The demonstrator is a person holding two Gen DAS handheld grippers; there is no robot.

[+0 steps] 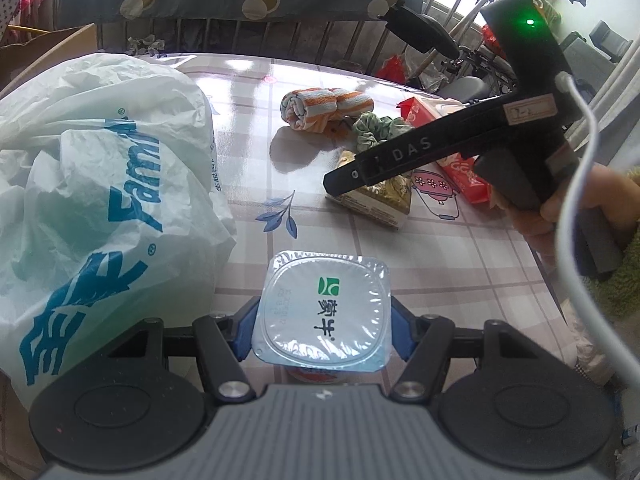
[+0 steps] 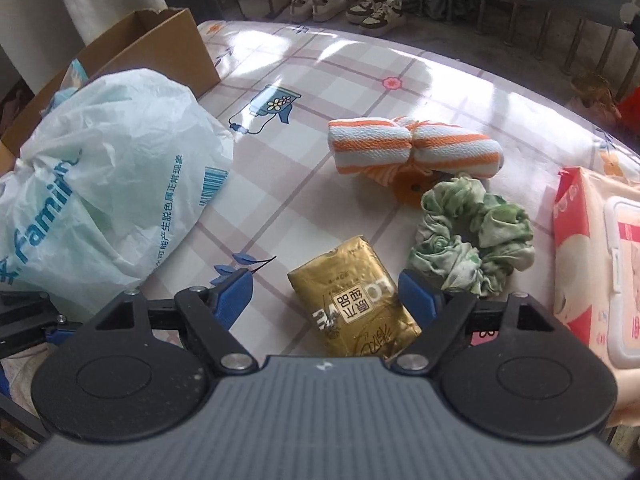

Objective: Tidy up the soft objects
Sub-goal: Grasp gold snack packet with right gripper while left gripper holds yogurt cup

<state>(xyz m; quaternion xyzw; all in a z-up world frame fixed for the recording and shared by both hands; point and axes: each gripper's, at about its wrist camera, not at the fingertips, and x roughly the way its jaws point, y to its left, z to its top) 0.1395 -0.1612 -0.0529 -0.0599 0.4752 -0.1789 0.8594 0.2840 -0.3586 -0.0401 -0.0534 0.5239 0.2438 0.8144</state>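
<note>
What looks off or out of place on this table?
Nothing spilled or damaged. One oddity: the yogurt cup gripped in the left gripper is rigid, unlike the towel roll, green scrunchie and gold packet.

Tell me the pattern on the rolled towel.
Orange and white stripes on the towel, clearest in the right wrist view.
</note>
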